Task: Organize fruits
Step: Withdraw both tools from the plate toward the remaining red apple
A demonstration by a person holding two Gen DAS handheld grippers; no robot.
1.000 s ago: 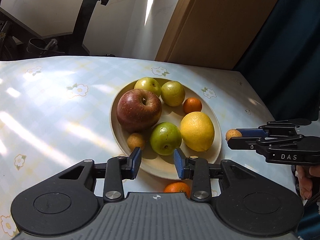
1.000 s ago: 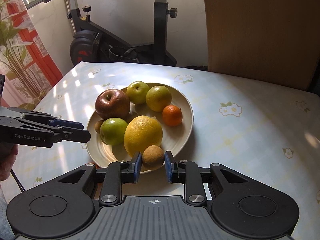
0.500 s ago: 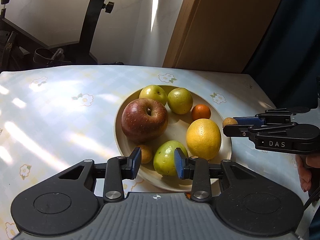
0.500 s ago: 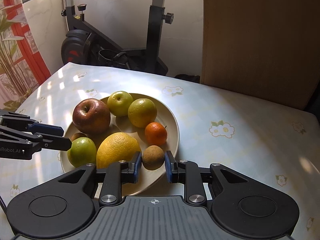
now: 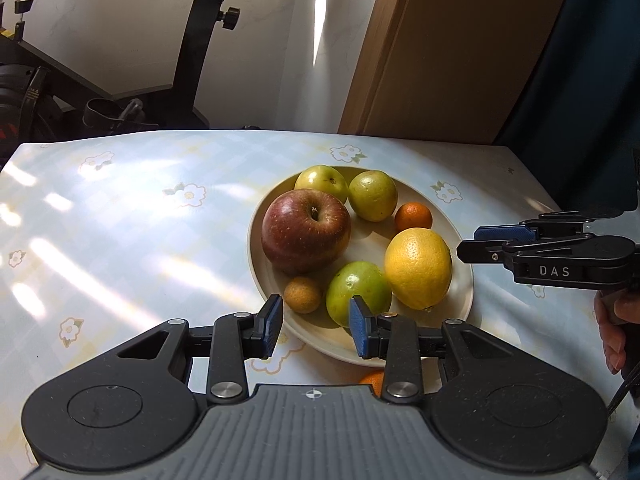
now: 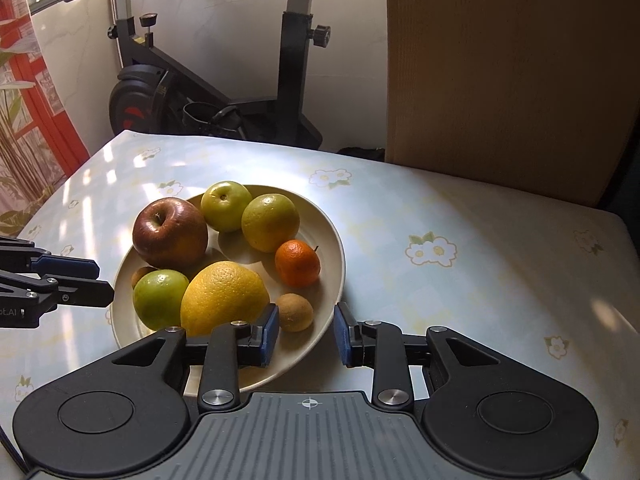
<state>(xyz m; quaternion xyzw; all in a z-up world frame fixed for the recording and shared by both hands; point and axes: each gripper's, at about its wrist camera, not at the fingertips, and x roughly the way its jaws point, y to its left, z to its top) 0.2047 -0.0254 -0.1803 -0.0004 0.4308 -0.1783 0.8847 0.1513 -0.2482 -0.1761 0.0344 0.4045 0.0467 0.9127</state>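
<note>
A cream plate [image 6: 332,240] on the flowered table holds a red apple [image 6: 170,232], green fruits [image 6: 270,222], a yellow citrus [image 6: 224,298], a small orange [image 6: 297,263] and two small brown fruits. One brown fruit [image 6: 295,312] lies on the plate's near rim just ahead of my right gripper [image 6: 306,334], which is open and empty. My left gripper [image 5: 316,330] is open and empty at the plate's [image 5: 464,280] near edge, by the other brown fruit [image 5: 303,295]. An orange [image 5: 372,380] lies on the table, mostly hidden under the left gripper.
An exercise bike [image 6: 208,92] stands beyond the table's far edge. A wooden panel [image 6: 500,72] rises behind the table at the right. A dark blue curtain [image 5: 592,52] hangs at the right in the left wrist view.
My right gripper has opened and let go of the brown fruit, which now lies on the plate. The left gripper has risen and drawn back a little.
</note>
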